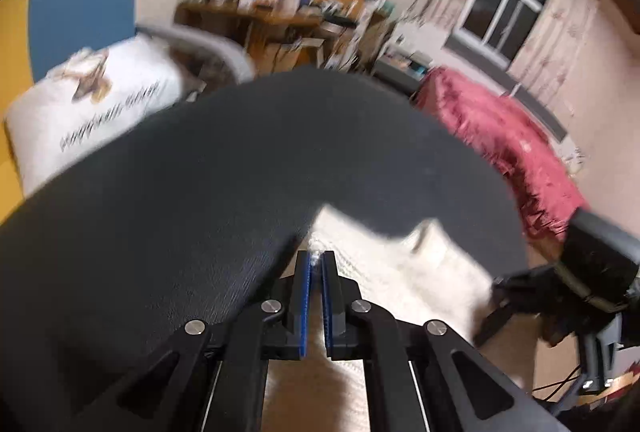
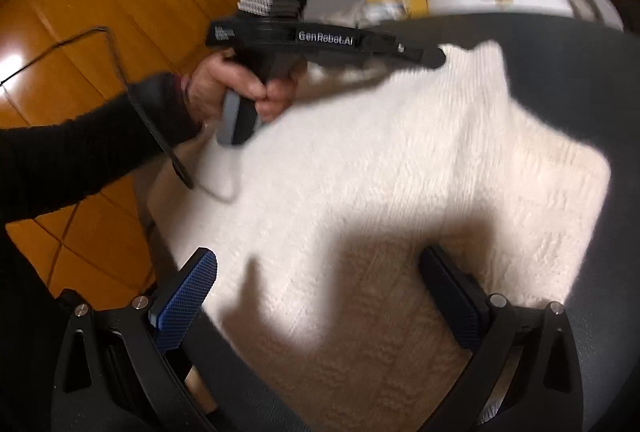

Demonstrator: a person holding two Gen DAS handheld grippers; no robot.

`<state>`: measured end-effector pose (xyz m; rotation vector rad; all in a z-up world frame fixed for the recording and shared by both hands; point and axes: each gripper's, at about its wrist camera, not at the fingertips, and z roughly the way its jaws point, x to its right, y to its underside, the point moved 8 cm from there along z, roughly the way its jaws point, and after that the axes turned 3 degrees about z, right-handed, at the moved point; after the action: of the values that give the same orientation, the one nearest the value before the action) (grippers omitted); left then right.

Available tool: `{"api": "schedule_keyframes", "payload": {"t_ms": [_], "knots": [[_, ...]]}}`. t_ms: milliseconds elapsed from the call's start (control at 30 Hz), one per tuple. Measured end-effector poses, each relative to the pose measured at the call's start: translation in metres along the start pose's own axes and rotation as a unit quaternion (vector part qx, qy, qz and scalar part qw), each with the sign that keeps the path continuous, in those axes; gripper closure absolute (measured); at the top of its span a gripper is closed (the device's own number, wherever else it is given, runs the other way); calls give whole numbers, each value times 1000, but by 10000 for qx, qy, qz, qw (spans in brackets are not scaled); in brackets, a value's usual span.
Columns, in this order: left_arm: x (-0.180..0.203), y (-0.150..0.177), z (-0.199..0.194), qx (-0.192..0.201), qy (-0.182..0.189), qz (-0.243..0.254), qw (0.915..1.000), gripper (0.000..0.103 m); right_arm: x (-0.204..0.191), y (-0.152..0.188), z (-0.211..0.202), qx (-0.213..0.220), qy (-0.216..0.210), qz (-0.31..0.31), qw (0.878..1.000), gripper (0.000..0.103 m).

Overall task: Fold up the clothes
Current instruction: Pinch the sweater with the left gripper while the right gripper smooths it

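The knitted garment (image 2: 400, 172) is cream-white with a ribbed weave, lying on a dark charcoal bench (image 1: 200, 192). Both grippers are black with blue cross-hatched pads (image 2: 188, 296), and the sleeve (image 2: 80, 148) is black. The floor (image 2: 80, 12) is orange wood; a blanket (image 1: 500, 136) is crimson.

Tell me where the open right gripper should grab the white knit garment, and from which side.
Take the garment's free right-hand corner, coming in from the right. It lies flat on the dark surface with bare surface beside it, so a jaw could probably slide under. The left gripper already pinches the far edge; the right gripper hovers open above the near part.
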<state>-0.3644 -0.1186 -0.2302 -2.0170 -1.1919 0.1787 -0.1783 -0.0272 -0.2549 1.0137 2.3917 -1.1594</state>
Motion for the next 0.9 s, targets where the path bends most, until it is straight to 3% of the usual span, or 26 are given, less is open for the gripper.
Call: {"api": "schedule_keyframes", "payload": {"t_ms": [100,167,333,433,467,533,667,800,900], "knots": [[-1,13,31,-639,-171,188,9976,99,-1,1,-3,-16,5,95,10000,0],[2,18,39,-779,-151,230,9966,99,-2,-5,-6,-63,90,147,9998,0],[-23,13,5,-324,-259,-455,9981,88,-17,-48,-15,530,339,-278,9976,0],[-38,10,-18,-54,-324,-842,9959,84,12,-46,13,162,765,150,9968,0],[-44,16,-36,10,-356,-833,9959,83,23,-43,23,0,931,336,9951,0],[-54,28,-63,34,-461,-719,9963,83,23,-40,19,196,822,328,9959,0],[-55,70,-95,-446,-673,-141,9966,80,14,-40,4,553,718,436,9949,0],[-47,99,-94,-824,-484,174,9953,75,-15,-46,8,575,644,130,9962,0],[-49,107,-83,-880,-420,174,9951,75,-34,-50,26,507,460,52,9976,0]]}}
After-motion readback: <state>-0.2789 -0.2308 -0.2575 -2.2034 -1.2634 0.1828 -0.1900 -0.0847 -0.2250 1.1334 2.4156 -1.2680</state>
